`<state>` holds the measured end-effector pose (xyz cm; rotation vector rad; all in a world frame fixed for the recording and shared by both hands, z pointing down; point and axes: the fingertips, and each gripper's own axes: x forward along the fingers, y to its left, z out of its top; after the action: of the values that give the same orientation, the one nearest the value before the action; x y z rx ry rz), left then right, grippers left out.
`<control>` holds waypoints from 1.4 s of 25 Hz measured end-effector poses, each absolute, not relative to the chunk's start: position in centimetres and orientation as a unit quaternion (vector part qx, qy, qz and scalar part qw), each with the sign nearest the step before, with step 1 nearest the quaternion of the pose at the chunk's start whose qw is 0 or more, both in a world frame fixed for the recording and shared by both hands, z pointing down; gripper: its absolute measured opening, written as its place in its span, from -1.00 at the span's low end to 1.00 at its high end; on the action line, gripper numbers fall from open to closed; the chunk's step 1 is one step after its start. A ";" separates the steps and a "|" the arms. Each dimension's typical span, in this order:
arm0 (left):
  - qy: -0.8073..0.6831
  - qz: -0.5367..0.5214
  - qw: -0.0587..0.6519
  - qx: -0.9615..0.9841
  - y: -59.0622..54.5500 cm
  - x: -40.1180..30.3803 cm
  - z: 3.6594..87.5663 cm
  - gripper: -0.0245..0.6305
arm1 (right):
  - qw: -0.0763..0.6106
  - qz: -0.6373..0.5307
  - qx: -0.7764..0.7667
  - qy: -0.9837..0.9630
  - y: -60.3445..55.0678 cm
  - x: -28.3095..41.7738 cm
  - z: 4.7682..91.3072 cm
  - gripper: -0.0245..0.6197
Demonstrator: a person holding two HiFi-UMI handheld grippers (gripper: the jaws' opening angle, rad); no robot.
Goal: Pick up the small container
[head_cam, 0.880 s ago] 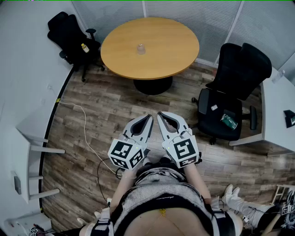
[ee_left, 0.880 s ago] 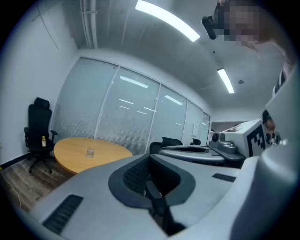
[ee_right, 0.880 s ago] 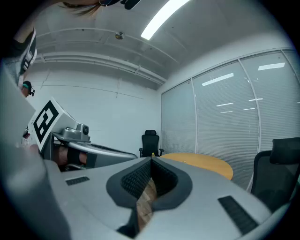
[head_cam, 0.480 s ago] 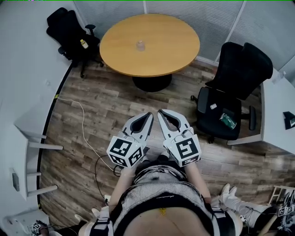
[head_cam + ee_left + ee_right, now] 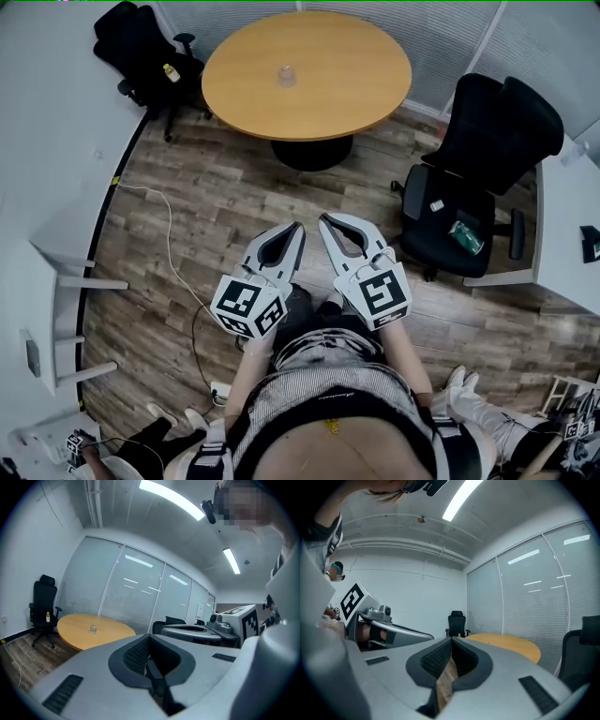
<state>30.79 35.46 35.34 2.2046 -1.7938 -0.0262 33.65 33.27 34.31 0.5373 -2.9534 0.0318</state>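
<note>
While the small container (image 5: pixel 286 77) is standing near the middle of the round bench (image 5: pixel 366 103), well apart from both claws, nothing is being gripped yet. The left claw (image 5: pixel 294 229) is being held with its jaws together and nothing between them. The right claw (image 5: pixel 325 221) is being kept pressed together in the same way, also empty. Both are being carried side by side, near each other, over the wooden floor (image 5: pixel 206 202) in front of the person's body, and are being pointed toward the bench.

Compared with a moment ago, the bench is being seen a little higher in the head view and slightly wider, and the container is being seen higher with it. The marker cubes of the two claws are being seen slightly further apart than before. At the lower left corner, more of a dark trouser leg (image 5: pixel 141 448) is now being shown. The jaws of both claws are being kept together as they were.
</note>
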 end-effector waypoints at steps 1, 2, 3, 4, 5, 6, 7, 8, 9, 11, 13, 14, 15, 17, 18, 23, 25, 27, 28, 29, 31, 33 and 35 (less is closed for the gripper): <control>-0.622 -0.012 0.150 0.769 35.3 30.7 35.3 -0.91 | 0.066 0.005 0.176 -0.982 33.1 33.4 34.2 -0.86; -0.620 -0.014 0.151 0.770 35.0 30.5 35.2 -0.91 | 0.063 -0.003 0.173 -0.983 32.9 33.1 34.0 -0.86; -0.619 -0.016 0.150 0.771 34.8 30.2 35.1 -0.91 | 0.060 -0.010 0.170 -0.984 32.6 32.8 33.8 -0.86; -0.618 -0.016 0.149 0.771 34.6 30.0 35.0 -0.91 | 0.055 -0.016 0.168 -0.984 32.4 32.5 33.7 -0.86; -0.618 -0.016 0.148 0.772 34.3 29.7 34.9 -0.91 | 0.050 -0.022 0.165 -0.985 32.2 32.2 33.5 -0.86; -0.616 -0.017 0.147 0.773 34.1 29.4 34.8 -0.91 | 0.046 -0.026 0.162 -0.985 32.0 31.9 33.4 -0.86; -0.614 -0.018 0.147 0.776 33.7 29.0 34.8 -0.91 | 0.045 -0.025 0.159 -0.986 31.7 31.5 33.4 -0.86; -0.610 -0.019 0.146 0.779 33.2 28.7 34.7 -0.91 | 0.048 -0.020 0.158 -0.986 31.4 31.2 33.5 -0.86; -0.606 -0.020 0.146 0.782 32.6 28.4 34.7 -0.91 | 0.051 -0.011 0.160 -0.986 31.1 30.8 33.6 -0.86; -0.596 -0.021 0.145 0.790 31.4 27.5 34.6 -0.91 | 0.052 0.003 0.169 -0.984 30.0 29.9 33.7 -0.86; -0.587 -0.021 0.141 0.797 30.3 26.5 34.3 -0.91 | 0.047 0.011 0.175 -0.983 28.9 28.8 33.5 -0.86; -0.583 -0.022 0.139 0.800 29.8 26.0 34.1 -0.91 | 0.044 0.012 0.175 -0.983 28.4 28.2 33.5 -0.86; -0.580 -0.024 0.138 0.802 29.3 25.4 33.9 -0.91 | 0.042 0.012 0.176 -0.983 27.8 27.6 33.3 -0.87; -0.577 -0.026 0.136 0.805 28.2 24.1 33.6 -0.91 | 0.036 0.011 0.180 -0.983 26.6 26.3 33.0 -0.87; -0.577 -0.026 0.136 0.805 27.7 23.4 33.5 -0.91 | 0.035 0.010 0.180 -0.983 26.0 25.6 32.9 -0.87; -0.574 -0.022 0.149 0.805 25.7 20.6 33.9 -0.91 | 0.065 0.006 0.185 -0.981 24.0 22.5 34.0 -0.87; -0.571 -0.027 0.155 0.806 25.1 19.7 34.2 -0.91 | 0.067 0.000 0.185 -0.981 23.5 21.6 34.1 -0.87; -0.567 -0.041 0.161 0.807 24.5 19.0 34.1 -0.91 | 0.070 -0.001 0.188 -0.980 23.0 20.9 34.0 -0.87; -0.565 -0.048 0.163 0.808 24.3 18.7 34.0 -0.91 | 0.074 -0.001 0.192 -0.979 22.7 20.6 33.9 -0.86; -0.564 -0.051 0.163 0.808 24.1 18.4 34.0 -0.91 | 0.075 -0.001 0.194 -0.978 22.4 20.3 34.0 -0.87; -0.563 -0.047 0.164 0.808 23.6 17.7 34.2 -0.91 | 0.072 0.001 0.195 -0.978 22.1 19.6 34.2 -0.86; -0.560 -0.043 0.168 0.810 23.2 17.1 34.4 -0.91 | 0.072 0.003 0.192 -0.979 21.7 18.8 34.3 -0.86; -0.557 -0.041 0.170 0.812 22.9 16.3 34.4 -0.91 | 0.073 0.002 0.186 -0.980 21.6 17.9 34.2 -0.86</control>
<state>16.33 22.86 34.39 2.3080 -1.5817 -0.1168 17.91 21.58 34.24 0.5595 -2.9422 0.0070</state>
